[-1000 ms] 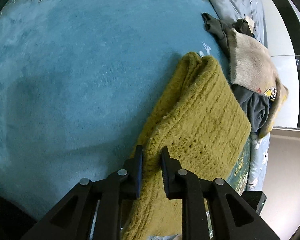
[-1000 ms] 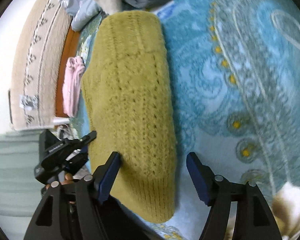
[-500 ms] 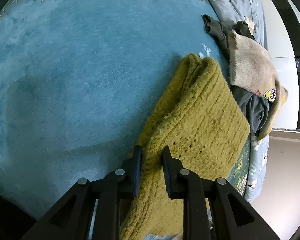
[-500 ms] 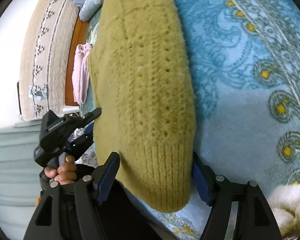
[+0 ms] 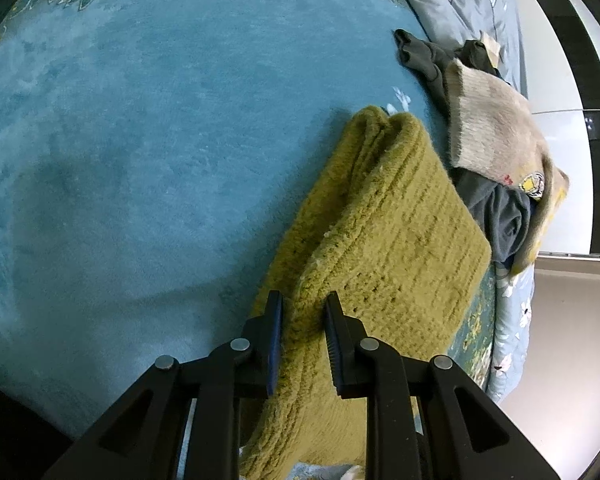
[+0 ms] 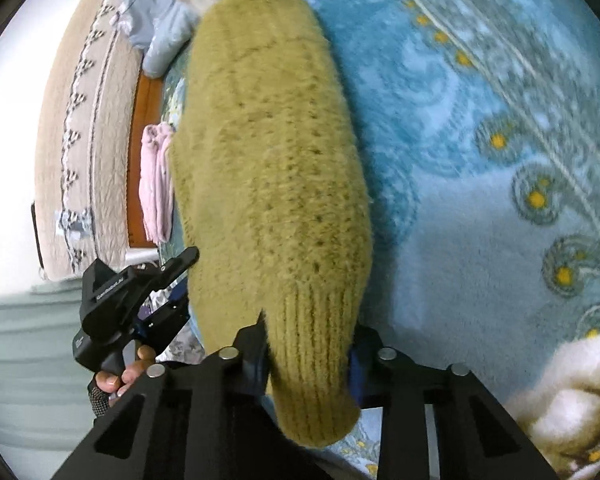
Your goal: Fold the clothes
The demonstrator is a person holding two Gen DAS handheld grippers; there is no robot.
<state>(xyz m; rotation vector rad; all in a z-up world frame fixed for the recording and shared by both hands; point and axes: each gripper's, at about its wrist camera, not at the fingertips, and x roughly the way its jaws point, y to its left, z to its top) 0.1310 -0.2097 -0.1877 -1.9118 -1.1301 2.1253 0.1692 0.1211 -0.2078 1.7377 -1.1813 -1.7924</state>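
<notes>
An olive-green knit sweater [image 5: 384, 240], folded into a long thick bundle, lies on a teal plush blanket [image 5: 160, 140] and stretches forward from both sets of jaws. The left gripper [image 5: 302, 322] has its two black jaws drawn close together, pinching a thick ridge of the sweater's folded edge between them; the rest of the bundle runs ahead and to the right of the jaws. Beyond the sweater's far end, ahead and to the right, sits a heap of clothes — a beige fuzzy garment [image 5: 496, 136] draped over dark grey clothing [image 5: 500, 216].

The right gripper [image 6: 308, 350] has the sweater's ribbed hem between its jaws, which press against the knit on both sides; the hem's end hangs back over the jaws, hiding the fingertips. From there the sweater runs straight ahead. To the right of these jaws the blanket shows a paisley pattern with yellow dots. To their left — at the sweater's other edge — the left gripper and the person's fingers [image 6: 130, 376] on its handle appear, with a pink cloth [image 6: 156, 184] further ahead.
</notes>
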